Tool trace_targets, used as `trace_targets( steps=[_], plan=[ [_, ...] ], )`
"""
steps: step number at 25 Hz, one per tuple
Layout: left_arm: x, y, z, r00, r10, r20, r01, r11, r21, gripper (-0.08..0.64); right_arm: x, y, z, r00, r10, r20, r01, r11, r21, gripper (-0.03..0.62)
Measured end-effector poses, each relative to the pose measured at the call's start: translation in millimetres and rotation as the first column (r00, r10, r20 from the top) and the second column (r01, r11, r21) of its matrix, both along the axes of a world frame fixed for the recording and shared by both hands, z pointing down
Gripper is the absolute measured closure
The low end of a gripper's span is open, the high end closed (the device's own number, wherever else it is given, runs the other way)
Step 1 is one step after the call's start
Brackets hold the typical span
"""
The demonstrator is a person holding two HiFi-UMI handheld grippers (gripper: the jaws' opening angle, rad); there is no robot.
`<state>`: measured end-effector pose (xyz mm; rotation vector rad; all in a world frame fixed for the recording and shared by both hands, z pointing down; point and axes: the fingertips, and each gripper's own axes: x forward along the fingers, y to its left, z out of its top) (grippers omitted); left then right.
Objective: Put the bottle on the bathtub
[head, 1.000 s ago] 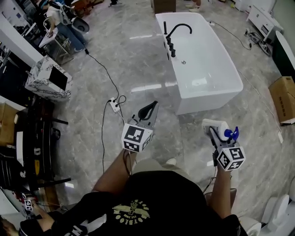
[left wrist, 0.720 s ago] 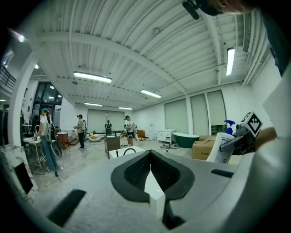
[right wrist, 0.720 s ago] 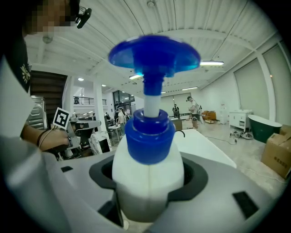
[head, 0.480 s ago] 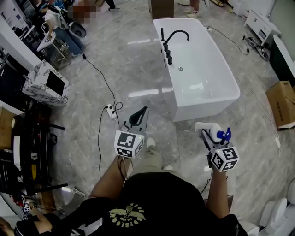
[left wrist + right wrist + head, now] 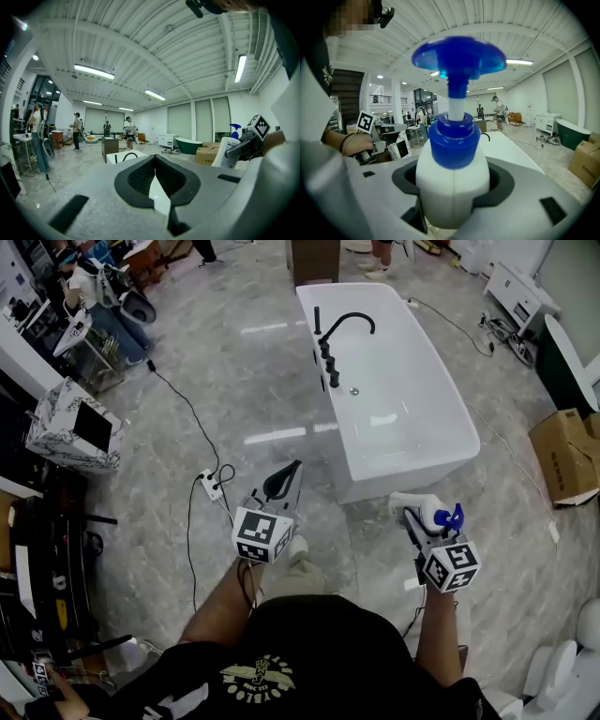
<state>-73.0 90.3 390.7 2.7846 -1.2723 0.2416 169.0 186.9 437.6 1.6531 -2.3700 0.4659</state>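
A white bottle with a blue pump top (image 5: pixel 429 514) is held by my right gripper (image 5: pixel 424 518), which is shut on the bottle's body (image 5: pixel 453 187). It hangs over the floor just short of the near end of the white bathtub (image 5: pixel 441 448). The tub stands ahead with a black faucet (image 5: pixel 336 334) on its left rim. My left gripper (image 5: pixel 285 480) is shut with nothing in it, its black pads (image 5: pixel 139 174) pressed together, and it sits left of the tub's near corner. The bottle (image 5: pixel 228 152) also shows at the right of the left gripper view.
A power strip and black cable (image 5: pixel 208 482) lie on the grey marble floor to the left. A patterned box (image 5: pixel 66 427) and dark shelving (image 5: pixel 42 549) stand at the far left. A cardboard box (image 5: pixel 564 454) sits at the right. People stand in the distance (image 5: pixel 76 131).
Both grippers and the bottle have come closer to the bathtub as the person walked forward. The tub has shifted left and down in the head view. The grips are unchanged.
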Motion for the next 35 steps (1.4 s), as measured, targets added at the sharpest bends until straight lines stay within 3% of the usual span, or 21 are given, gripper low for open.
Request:
trace_targets(
  steps=[10, 19, 28, 35],
  plan=[
    [21.1, -88.4, 7.3, 0.996, 0.084, 0.005, -0.084, 0.996, -0.015, 0.551, -3.4, -76.6, 9.6, 0.999, 0.037, 0.0, -0.037, 0.999, -0.037, 0.324],
    [6.2, -146.2, 5.6, 0.993, 0.114, -0.016, -0.114, 0.993, -0.021, 0.551, -19.4, -134.8, -0.3, 0.997, 0.069, -0.021, -0.069, 0.997, -0.024, 0.324],
    [21.1, -172.2, -5.4, 0.983, 0.177, -0.041, -0.177, 0.984, 0.01, 0.551, -20.4, -153.6, -18.0, 0.993, 0.102, -0.053, -0.102, 0.995, 0.005, 0.324],
    [32.6, -188.6, -3.6, 0.986, 0.162, -0.029, -0.162, 0.987, 0.006, 0.551, 0.2, -170.8, -14.5, 0.993, 0.107, -0.039, -0.107, 0.994, 0.001, 0.324]
  ],
)
